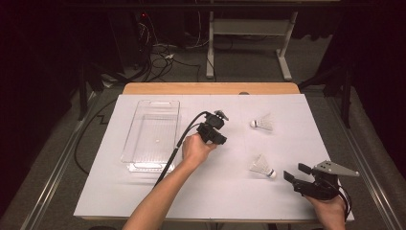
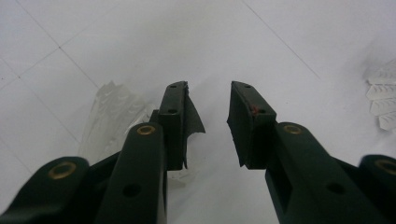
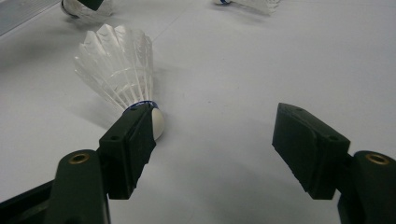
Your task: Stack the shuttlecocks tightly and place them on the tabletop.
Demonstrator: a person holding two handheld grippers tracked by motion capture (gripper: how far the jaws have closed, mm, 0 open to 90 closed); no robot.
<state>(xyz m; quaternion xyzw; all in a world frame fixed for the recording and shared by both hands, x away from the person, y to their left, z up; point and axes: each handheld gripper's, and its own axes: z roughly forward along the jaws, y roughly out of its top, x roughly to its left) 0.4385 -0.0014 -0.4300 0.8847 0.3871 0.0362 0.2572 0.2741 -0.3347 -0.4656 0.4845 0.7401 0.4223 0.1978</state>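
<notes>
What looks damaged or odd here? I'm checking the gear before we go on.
The pad on one jaw of the left gripper looks torn: a ragged black flap peels off into the gap. The shuttlecocks lie on their sides, seemingly intact.

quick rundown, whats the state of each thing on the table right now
left claw: open, nothing between its jaws, a shuttlecock lying on the sheet behind them
right claw: open, one jaw beside the near shuttlecock's cork
far shuttlecock: lying on its side, untouched
clear bin: upright, looks empty
</notes>
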